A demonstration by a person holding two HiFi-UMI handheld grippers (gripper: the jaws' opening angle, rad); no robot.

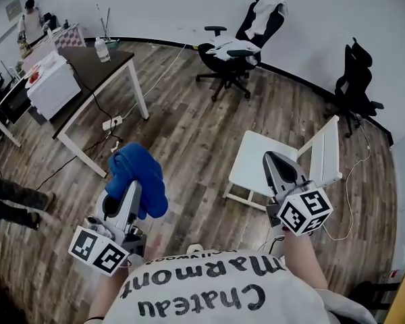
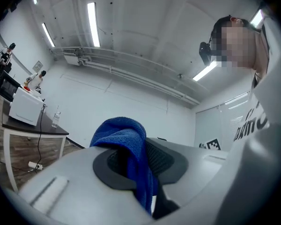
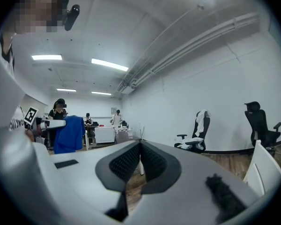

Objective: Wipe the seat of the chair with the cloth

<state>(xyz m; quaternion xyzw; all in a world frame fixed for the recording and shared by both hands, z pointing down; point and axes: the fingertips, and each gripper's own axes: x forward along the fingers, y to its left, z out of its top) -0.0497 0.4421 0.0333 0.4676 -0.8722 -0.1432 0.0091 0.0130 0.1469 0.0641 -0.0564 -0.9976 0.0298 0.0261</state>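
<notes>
A blue cloth hangs bunched from my left gripper, which is shut on it and held up left of the chair; in the left gripper view the cloth drapes over and between the jaws of that gripper. The white chair stands on the wood floor at the right, its seat bare and its slatted back to the right. My right gripper hovers over the seat's near edge; its jaws meet at the tips with nothing in them. The right gripper view also catches the cloth.
A dark desk with a white box and a bottle stands at the back left, with cables and a power strip below. Two black office chairs stand along the far wall. A person's legs are at the left.
</notes>
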